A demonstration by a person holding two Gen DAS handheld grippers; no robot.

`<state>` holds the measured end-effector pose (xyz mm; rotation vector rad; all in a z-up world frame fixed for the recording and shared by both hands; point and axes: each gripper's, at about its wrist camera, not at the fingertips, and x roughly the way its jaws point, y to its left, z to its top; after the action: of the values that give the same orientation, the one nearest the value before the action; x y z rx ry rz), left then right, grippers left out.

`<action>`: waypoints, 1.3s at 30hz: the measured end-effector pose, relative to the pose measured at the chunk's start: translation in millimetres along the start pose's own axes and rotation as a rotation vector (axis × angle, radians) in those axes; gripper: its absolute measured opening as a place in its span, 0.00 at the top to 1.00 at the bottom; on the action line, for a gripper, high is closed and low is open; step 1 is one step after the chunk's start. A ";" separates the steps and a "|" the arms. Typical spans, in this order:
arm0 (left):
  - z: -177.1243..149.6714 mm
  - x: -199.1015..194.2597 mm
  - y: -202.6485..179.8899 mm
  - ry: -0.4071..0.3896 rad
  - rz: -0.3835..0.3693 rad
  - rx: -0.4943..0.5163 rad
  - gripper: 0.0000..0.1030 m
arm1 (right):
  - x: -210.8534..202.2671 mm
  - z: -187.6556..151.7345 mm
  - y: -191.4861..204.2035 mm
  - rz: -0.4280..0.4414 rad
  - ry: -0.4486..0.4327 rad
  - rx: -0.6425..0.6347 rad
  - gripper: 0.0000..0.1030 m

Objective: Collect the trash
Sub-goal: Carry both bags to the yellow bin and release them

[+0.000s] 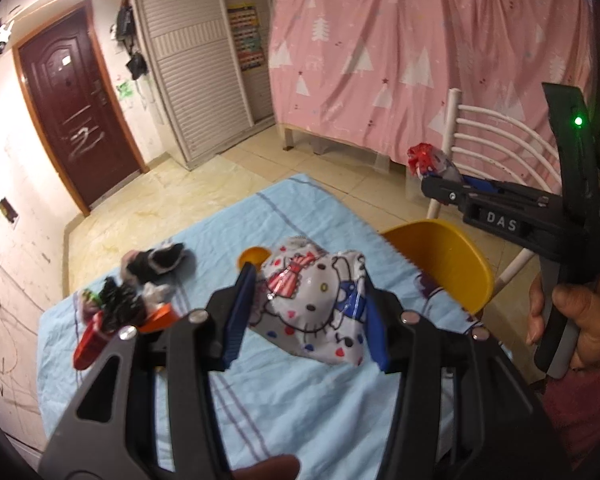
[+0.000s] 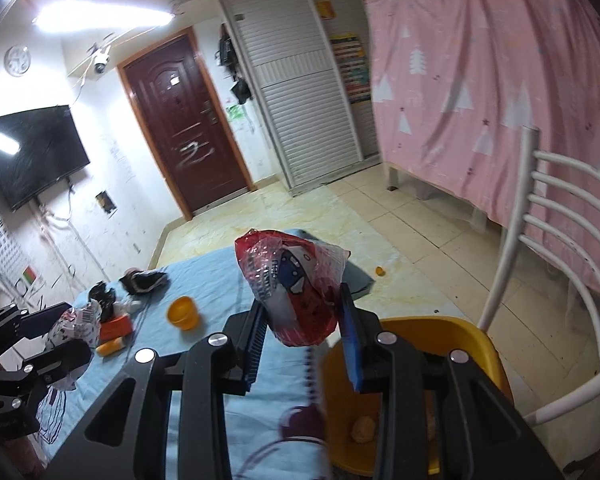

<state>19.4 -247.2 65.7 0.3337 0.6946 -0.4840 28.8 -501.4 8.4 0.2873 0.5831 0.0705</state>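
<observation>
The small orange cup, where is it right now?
In the right wrist view, the small orange cup stands on the blue cloth, left of the right gripper, near the orange box.

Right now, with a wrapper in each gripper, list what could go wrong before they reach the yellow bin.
1. The left gripper pinches the cartoon-print wrapper only at its sides; the slick film may slip out onto the blue cloth.
2. The red wrapper in the right gripper hangs short of the yellow bin; released here, it may miss.
3. Both grippers converge on the bin and may collide.
</observation>
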 end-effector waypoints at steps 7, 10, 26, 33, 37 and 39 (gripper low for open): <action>27.4 11.0 -35.3 -0.004 -0.070 0.022 0.54 | -1.6 -5.7 -38.2 -0.072 0.005 0.038 0.73; 45.2 25.9 -49.1 0.011 -0.101 0.009 0.54 | 7.9 -13.1 -55.9 -0.113 0.034 0.051 0.73; 84.6 109.9 -99.5 0.150 -0.177 -0.014 0.31 | 39.4 -35.0 -97.3 -0.163 0.144 0.103 0.54; 85.6 114.2 -95.4 0.157 -0.180 -0.043 0.31 | 41.4 -36.8 -101.4 -0.167 0.149 0.110 0.47; 86.4 108.8 -87.4 0.150 -0.181 -0.053 0.31 | 42.8 -35.1 -98.3 -0.156 0.149 0.113 0.47; 85.8 104.0 -81.7 0.144 -0.185 -0.059 0.31 | 43.1 -33.0 -94.6 -0.153 0.146 0.106 0.47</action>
<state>90.7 -386.5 46.5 0.2514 0.8823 -0.6176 45.2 -577.6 -68.0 0.3411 0.7534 -0.0877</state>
